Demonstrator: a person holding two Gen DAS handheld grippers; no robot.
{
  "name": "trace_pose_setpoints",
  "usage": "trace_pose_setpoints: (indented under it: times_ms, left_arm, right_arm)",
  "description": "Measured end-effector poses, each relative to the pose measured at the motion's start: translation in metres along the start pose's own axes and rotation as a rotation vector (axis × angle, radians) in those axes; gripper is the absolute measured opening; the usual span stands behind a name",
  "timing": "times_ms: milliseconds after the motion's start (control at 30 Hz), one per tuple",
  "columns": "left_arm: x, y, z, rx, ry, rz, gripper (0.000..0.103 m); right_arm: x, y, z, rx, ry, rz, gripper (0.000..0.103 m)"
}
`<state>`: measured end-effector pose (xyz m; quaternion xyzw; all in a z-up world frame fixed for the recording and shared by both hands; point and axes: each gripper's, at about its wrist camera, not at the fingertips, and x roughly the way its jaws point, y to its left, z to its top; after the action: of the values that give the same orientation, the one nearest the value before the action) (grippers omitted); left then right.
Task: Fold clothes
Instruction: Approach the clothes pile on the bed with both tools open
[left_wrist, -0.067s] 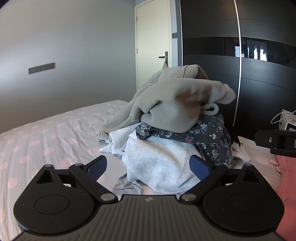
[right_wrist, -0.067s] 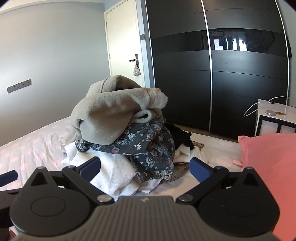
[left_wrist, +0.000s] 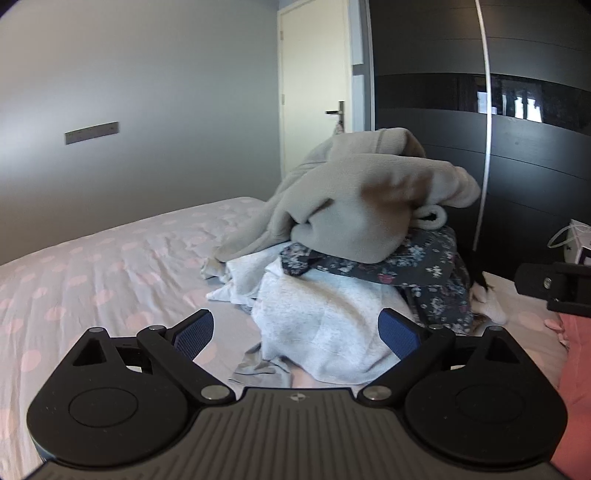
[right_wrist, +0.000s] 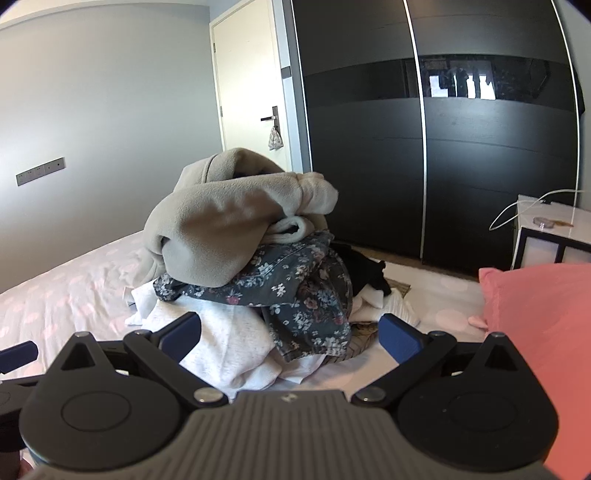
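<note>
Both my grippers hang over the bed (left_wrist: 110, 258), jaws spread wide and holding nothing, facing a heap of unfolded clothes. My left gripper (left_wrist: 297, 332) frames the pale grey sweatshirt (left_wrist: 332, 332) at the foot of the heap; my right gripper (right_wrist: 290, 330) frames the dark flowered garment (right_wrist: 306, 295). A beige fleece (left_wrist: 362, 206) crowns the pile, draped over the flowered piece, which lies on the sweatshirt. Much of the heap is buried: a black item (right_wrist: 365, 273) and white pieces (right_wrist: 388, 302) poke out behind it in the right view, and a patterned scrap under the flowered hem is too hidden to name, possibly another garment. A pink pillow (right_wrist: 546, 332) is cut off at the right edge. In the left view my right gripper's black body (left_wrist: 554, 284) juts in from the right. Beyond the bed stand a black wardrobe (right_wrist: 461, 147), a white door (right_wrist: 251, 92) with a small bag on its handle, and a white bedside table (right_wrist: 554, 236) carrying a cable
</note>
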<state>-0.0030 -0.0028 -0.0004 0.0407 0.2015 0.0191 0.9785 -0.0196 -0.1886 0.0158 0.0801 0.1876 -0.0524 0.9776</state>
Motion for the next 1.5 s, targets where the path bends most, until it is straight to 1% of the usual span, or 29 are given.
trace_pose_setpoints:
  times_ms: [33, 100, 133, 167, 267, 333, 433, 600, 700, 867, 1067, 1133, 1500]
  left_arm:
    - [0.0, -0.002, 0.0, 0.0, 0.01, -0.004, 0.097]
    - [-0.002, 0.01, 0.001, -0.059, 0.022, -0.019, 0.098]
    - [0.004, 0.016, 0.002, -0.095, 0.038, -0.012, 0.097]
    - [0.005, 0.016, 0.002, -0.104, 0.035, -0.003, 0.097]
    - [0.004, 0.022, 0.004, -0.105, 0.037, -0.014, 0.096]
    - [0.007, 0.019, 0.004, -0.109, 0.042, 0.007, 0.096]
    - [0.006, 0.02, 0.005, -0.099, 0.039, 0.011, 0.096]
    - [0.004, 0.027, 0.004, -0.128, 0.044, -0.025, 0.096]
    - [0.005, 0.027, 0.005, -0.118, 0.049, -0.023, 0.096]
    - [0.007, 0.03, 0.005, -0.132, 0.067, -0.022, 0.096]
    - [0.007, 0.031, 0.004, -0.13, 0.066, -0.018, 0.096]
    - [0.008, 0.031, 0.003, -0.114, 0.073, -0.051, 0.096]
    - [0.009, 0.031, 0.0, -0.113, 0.083, -0.075, 0.096]
  right_arm:
    - [0.0, 0.001, 0.0, -0.003, 0.001, 0.001, 0.103]
    - [0.0, 0.002, 0.0, -0.009, 0.002, 0.004, 0.103]
    - [0.0, 0.002, 0.0, -0.012, 0.003, 0.006, 0.103]
    - [0.001, 0.003, 0.0, -0.015, 0.003, 0.007, 0.103]
    - [0.001, 0.005, 0.0, -0.024, 0.006, 0.011, 0.103]
    - [0.001, 0.006, 0.0, -0.03, 0.007, 0.014, 0.103]
    - [0.002, 0.008, 0.0, -0.039, 0.009, 0.018, 0.103]
    - [0.002, 0.011, 0.0, -0.05, 0.013, 0.026, 0.103]
    - [0.004, 0.011, -0.001, -0.048, 0.022, 0.035, 0.103]
    - [0.005, 0.012, -0.003, -0.053, 0.029, 0.042, 0.103]
    - [0.006, 0.014, -0.005, -0.062, 0.038, 0.047, 0.103]
    - [0.007, 0.015, -0.006, -0.063, 0.041, 0.048, 0.103]
    - [0.008, 0.019, -0.008, -0.084, 0.053, 0.047, 0.103]
